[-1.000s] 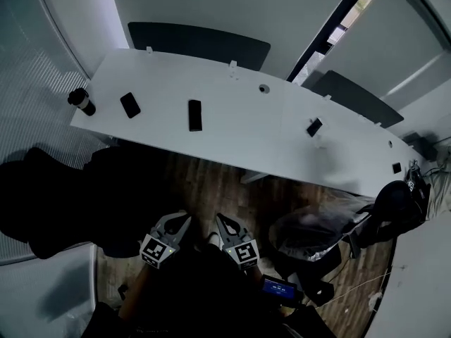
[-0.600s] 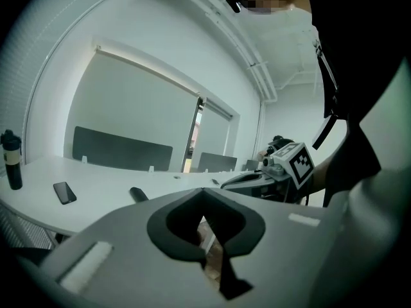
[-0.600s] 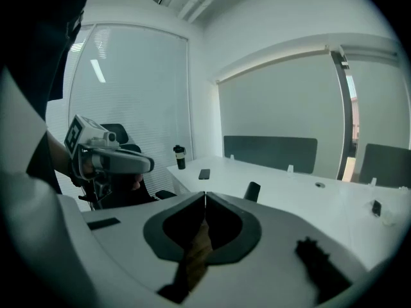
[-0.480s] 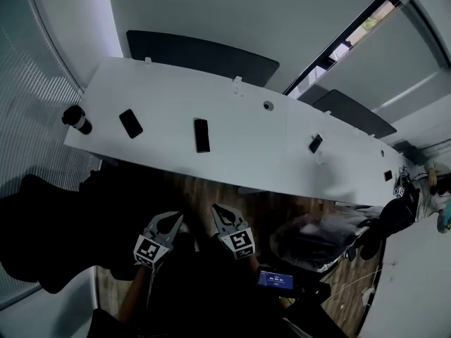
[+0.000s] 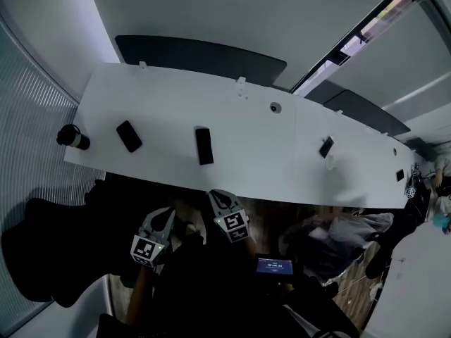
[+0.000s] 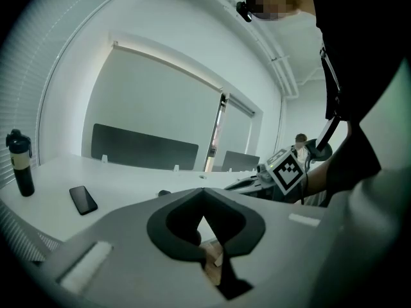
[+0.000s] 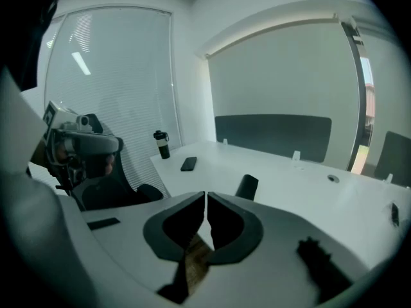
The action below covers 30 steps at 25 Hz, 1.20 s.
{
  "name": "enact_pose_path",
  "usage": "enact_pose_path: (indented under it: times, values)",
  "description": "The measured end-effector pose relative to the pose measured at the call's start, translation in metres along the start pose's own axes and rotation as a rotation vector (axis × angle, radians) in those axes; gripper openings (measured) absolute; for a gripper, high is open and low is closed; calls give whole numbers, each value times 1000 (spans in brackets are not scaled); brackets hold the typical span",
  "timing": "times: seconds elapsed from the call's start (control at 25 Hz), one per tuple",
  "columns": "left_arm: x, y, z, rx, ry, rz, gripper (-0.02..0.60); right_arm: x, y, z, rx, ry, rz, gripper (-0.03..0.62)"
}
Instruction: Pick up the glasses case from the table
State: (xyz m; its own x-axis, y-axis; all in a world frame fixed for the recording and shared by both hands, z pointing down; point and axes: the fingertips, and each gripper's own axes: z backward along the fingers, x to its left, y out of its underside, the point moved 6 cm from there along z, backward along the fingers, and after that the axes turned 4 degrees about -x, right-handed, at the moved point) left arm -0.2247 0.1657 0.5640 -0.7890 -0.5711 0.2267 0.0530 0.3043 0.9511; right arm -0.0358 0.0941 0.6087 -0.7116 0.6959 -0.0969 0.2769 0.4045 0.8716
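Note:
The glasses case is a black oblong lying on the white table, left of its middle. It also shows as a dark block in the right gripper view, just beyond the jaws. My right gripper is shut and empty, with its tips at the table's near edge, slightly right of and below the case. My left gripper hangs lower and to the left over the floor, its jaws meeting at the tips with nothing between them.
A black phone and a dark bottle sit at the table's left end. A small dark object lies to the right. A black chair stands at the left, and a chair with a grey jacket at the right.
Both grippers have moved forward toward the table. The right one has gone from over the floor to the table's near edge. Both stay shut.

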Motion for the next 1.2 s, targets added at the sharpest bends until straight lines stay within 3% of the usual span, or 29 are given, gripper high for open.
enact_pose_path:
  times: [0.28, 0.48, 0.88, 1.2]
  values:
    - [28, -32, -63, 58, -60, -28, 8, -84, 0, -89, 106, 43, -101, 16]
    - [41, -46, -90, 78, -90, -38, 8, -123, 15, -133, 204, 89, -116, 100]
    - [90, -56, -108, 84, -25, 27, 8, -135, 29, -193, 421, 162, -170, 249]
    - [123, -61, -99, 81, -43, 53, 8, -128, 3, -234, 464, 156, -231, 268]
